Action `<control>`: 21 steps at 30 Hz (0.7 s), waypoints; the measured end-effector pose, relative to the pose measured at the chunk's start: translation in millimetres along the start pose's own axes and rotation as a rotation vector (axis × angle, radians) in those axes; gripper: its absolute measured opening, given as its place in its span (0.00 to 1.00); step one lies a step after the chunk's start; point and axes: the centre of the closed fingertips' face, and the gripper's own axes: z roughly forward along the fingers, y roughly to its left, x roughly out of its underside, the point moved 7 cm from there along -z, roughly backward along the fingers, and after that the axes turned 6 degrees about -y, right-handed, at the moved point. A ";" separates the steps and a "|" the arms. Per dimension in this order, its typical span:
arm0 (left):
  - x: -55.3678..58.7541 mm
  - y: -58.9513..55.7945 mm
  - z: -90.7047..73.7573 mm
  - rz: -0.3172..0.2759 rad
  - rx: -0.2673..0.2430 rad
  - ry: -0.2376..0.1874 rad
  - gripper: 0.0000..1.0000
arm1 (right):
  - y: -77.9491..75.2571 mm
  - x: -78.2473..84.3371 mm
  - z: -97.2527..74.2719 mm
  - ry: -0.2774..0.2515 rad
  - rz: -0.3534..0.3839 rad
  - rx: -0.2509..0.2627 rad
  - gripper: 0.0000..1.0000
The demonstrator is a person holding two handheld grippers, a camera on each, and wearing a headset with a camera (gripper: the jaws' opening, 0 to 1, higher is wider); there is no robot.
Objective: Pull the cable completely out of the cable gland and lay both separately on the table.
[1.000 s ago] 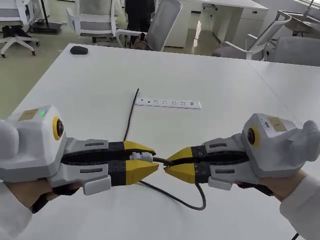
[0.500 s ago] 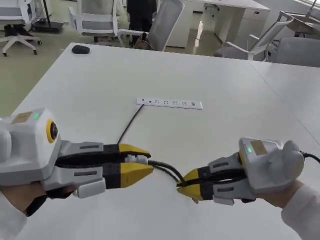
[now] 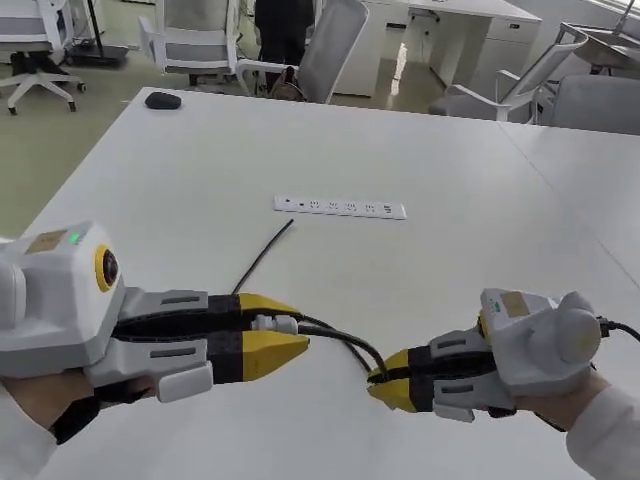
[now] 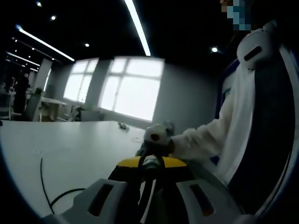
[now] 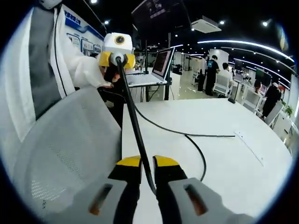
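Because the gland needs anchoring while the cable gets drawn out, the L gripper [image 3: 298,328] is clamped on the white cable gland [image 3: 272,324], held level over the bench [image 3: 450,260]. The black cable [image 3: 340,335] arcs from it to the R gripper [image 3: 375,385], whose jaws are pinched on it, set lower & apart. I judge this as mid-pull, w/ the cable apparently not out yet. Its free end lies near the power strip [image 3: 340,207]. The R gripper view adds a straight run up to the L gripper & a slack loop on the bench.
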 end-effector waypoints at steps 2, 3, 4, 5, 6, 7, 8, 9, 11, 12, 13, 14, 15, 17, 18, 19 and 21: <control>0.6 0.4 0.3 0.004 -0.004 0.007 0.17 | 2.2 -14.6 -2.5 -0.058 0.012 -0.008 0.17; 1.8 0.4 0.5 0.005 -0.006 0.013 0.17 | 3.3 -22.7 -4.4 -0.074 0.013 -0.010 0.19; 2.8 0.1 0.6 0.005 -0.006 0.018 0.17 | 4.9 -29.4 -5.1 -0.085 0.014 -0.009 0.22; 4.7 -0.7 1.0 0.007 -0.005 0.026 0.17 | 9.0 -40.0 -5.8 -0.114 0.027 -0.018 0.23; 5.9 -1.2 1.4 0.007 -0.004 0.030 0.17 | 12.6 -48.0 -5.8 -0.149 0.031 -0.032 0.23; 7.1 -2.0 1.9 0.007 -0.002 0.034 0.17 | 16.1 -55.2 -6.1 -0.174 0.025 -0.047 0.23; 8.6 -3.0 2.9 0.008 -0.001 0.039 0.17 | 18.5 -61.2 -6.4 -0.189 0.014 -0.053 0.23; 9.3 -3.8 3.7 0.008 0.000 0.042 0.17 | 22.3 -68.7 -6.9 -0.196 0.006 -0.062 0.22; 10.3 -5.5 5.7 0.009 0.007 0.049 0.17 | 30.0 -81.4 -5.2 -0.221 -0.008 -0.088 0.22; 10.7 -6.1 6.5 0.012 0.008 0.052 0.17 | 33.2 -85.1 -4.0 -0.223 -0.019 -0.093 0.21; 11.0 -6.4 7.2 0.014 0.009 0.055 0.17 | 37.3 -89.3 -2.3 -0.230 -0.033 -0.102 0.21; 10.9 -6.5 7.5 0.013 0.010 0.053 0.17 | 39.1 -90.5 -1.0 -0.228 -0.038 -0.104 0.21; 10.9 -6.7 8.0 0.011 0.011 0.052 0.17 | 40.2 -91.3 0.9 -0.224 -0.041 -0.105 0.20; 11.0 -7.7 9.1 0.012 0.017 0.054 0.17 | 40.0 -91.2 3.2 -0.214 -0.047 -0.103 0.16; 11.0 -8.5 9.8 0.014 0.021 0.057 0.17 | 39.5 -90.5 4.0 -0.209 -0.054 -0.104 0.12; 11.0 -8.9 10.0 0.016 0.022 0.058 0.17 | 39.7 -90.0 4.1 -0.205 -0.058 -0.110 0.06; 10.9 -9.6 10.0 0.020 0.023 0.062 0.17 | 40.3 -89.6 4.8 -0.197 -0.066 -0.115 0.04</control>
